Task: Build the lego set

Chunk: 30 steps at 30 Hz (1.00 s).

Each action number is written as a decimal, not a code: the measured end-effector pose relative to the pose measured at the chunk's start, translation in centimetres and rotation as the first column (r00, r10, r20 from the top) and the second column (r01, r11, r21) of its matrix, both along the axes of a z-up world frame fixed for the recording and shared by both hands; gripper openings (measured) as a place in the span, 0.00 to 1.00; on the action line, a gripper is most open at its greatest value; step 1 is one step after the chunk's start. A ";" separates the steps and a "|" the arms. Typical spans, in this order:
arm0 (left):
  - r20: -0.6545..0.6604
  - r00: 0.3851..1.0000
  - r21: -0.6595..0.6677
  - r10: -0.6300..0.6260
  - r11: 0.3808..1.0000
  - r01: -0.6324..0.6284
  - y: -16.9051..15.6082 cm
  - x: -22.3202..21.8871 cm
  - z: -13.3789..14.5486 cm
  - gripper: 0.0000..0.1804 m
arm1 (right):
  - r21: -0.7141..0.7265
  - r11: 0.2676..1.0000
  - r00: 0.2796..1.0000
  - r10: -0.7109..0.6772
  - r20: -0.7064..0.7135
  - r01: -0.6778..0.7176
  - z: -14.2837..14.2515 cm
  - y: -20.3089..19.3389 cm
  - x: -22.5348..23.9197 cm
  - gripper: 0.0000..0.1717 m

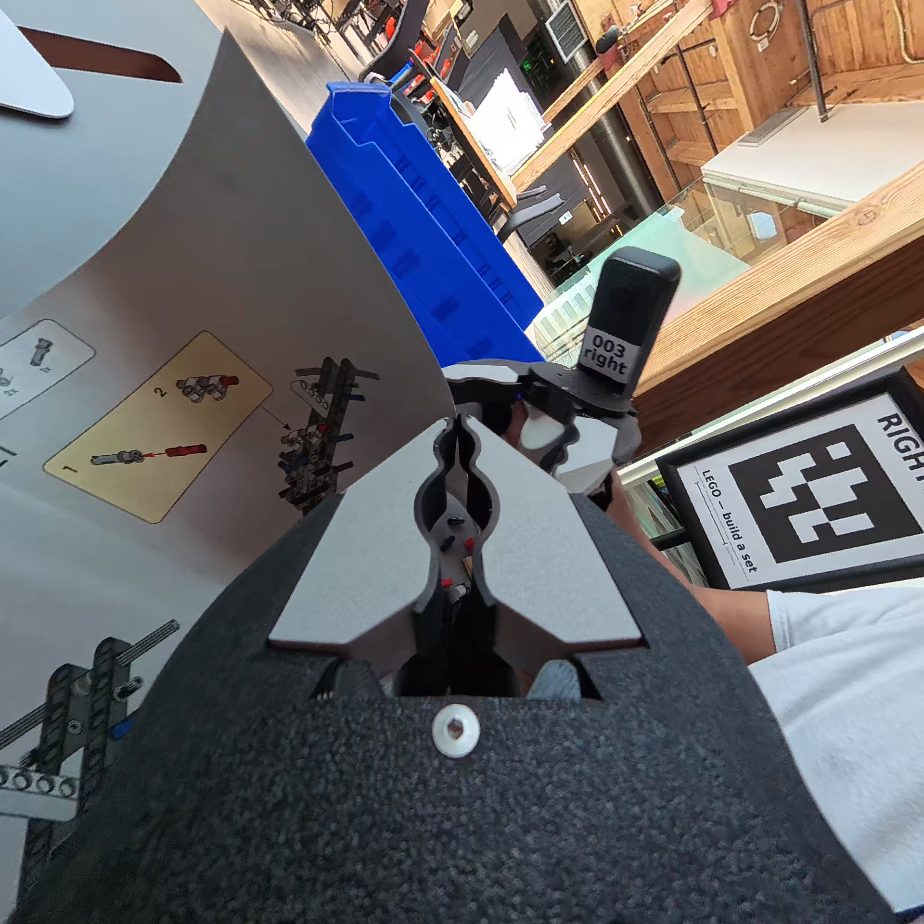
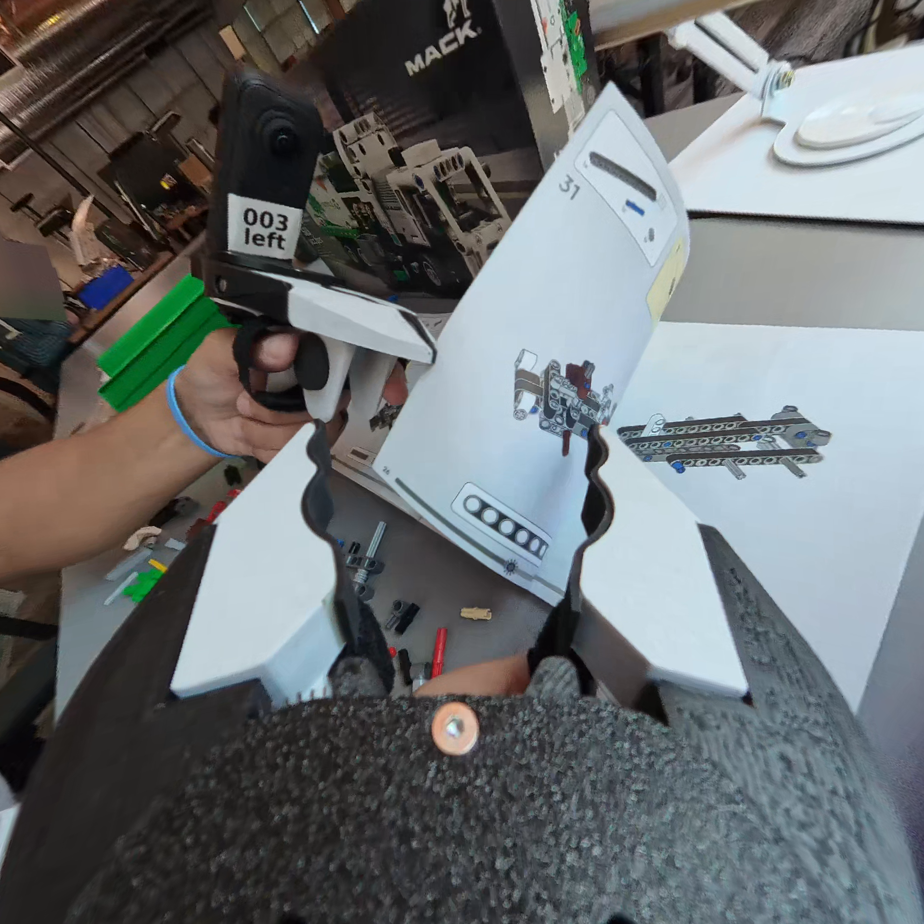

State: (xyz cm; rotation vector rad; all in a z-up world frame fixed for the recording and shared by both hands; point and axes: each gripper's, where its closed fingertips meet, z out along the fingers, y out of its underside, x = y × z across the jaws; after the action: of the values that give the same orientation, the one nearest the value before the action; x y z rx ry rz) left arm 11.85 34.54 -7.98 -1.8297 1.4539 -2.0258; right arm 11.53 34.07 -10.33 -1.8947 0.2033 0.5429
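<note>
An open instruction booklet lies on the grey table (image 2: 780, 280). One page (image 1: 240, 260) is lifted and curls upward. My left gripper (image 1: 457, 425) is shut on that page's outer edge. The right wrist view shows its tip (image 2: 430, 352) meeting the same page (image 2: 550, 300). My right gripper (image 2: 456, 430) is wide open and empty. It hovers just in front of the raised page, above loose building pieces. The booklet's flat page (image 2: 775, 500) lies to its right.
Small loose pieces lie on the table under my right gripper: a red axle (image 2: 440, 645), a tan pin (image 2: 475, 614), a grey axle assembly (image 2: 370, 555). A blue bin (image 1: 425, 215), a green bin (image 2: 155, 345), the set's box (image 2: 425, 150) and a framed marker sign (image 1: 810, 495) stand around. Only a small space, under 4 cm, lies between the two pairs of fingers. The right tips stand about 10 centimeters off the tan pin (image 2: 475, 614).
</note>
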 end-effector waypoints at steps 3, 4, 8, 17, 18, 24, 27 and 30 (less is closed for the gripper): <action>0.016 1.000 0.002 -0.010 1.000 0.010 -0.4 0.1 0.1 0.00 | -0.022 0.996 0.986 0.083 -0.146 -0.087 -0.8 0.1 -0.5 0.57; 0.022 1.000 0.003 -0.018 1.000 0.018 -0.6 0.2 0.2 0.00 | -0.013 0.995 0.979 0.090 -0.183 -0.094 -0.8 0.0 -0.4 0.54; 0.038 0.998 0.009 -0.043 0.999 0.043 -1.2 0.5 0.4 0.00 | 0.003 0.997 0.967 0.080 -0.244 -0.081 -1.1 -0.2 0.6 0.42; 0.059 0.995 -0.035 -0.075 0.996 0.077 -1.5 0.4 0.4 0.01 | 0.046 0.994 0.942 0.107 -0.317 -0.097 -0.7 -0.4 0.6 0.38; 0.061 0.995 -0.037 -0.076 0.996 0.078 -1.5 0.3 0.4 0.01 | 0.053 0.994 0.938 0.110 -0.329 -0.098 -0.6 -0.4 0.6 0.38; 0.091 0.991 -0.069 -0.098 0.992 0.105 -1.8 0.1 1.0 0.01 | 0.090 0.990 0.909 0.133 -0.394 -0.106 0.0 -0.7 0.7 0.34; 0.104 0.989 -0.098 -0.106 0.988 0.116 -1.8 0.0 1.3 0.01 | 0.089 0.990 0.910 0.136 -0.392 -0.110 -0.2 -0.7 0.6 0.33; 0.111 0.989 -0.128 -0.102 0.985 0.116 -1.6 -0.1 1.5 0.01 | 0.099 0.989 0.902 0.142 -0.407 -0.111 0.0 -0.7 0.6 0.32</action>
State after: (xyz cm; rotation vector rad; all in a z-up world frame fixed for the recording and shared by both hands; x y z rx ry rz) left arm 11.73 32.93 -6.52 -1.6944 1.4534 -2.2863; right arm 12.16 33.33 -10.33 -1.7104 0.3320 1.0288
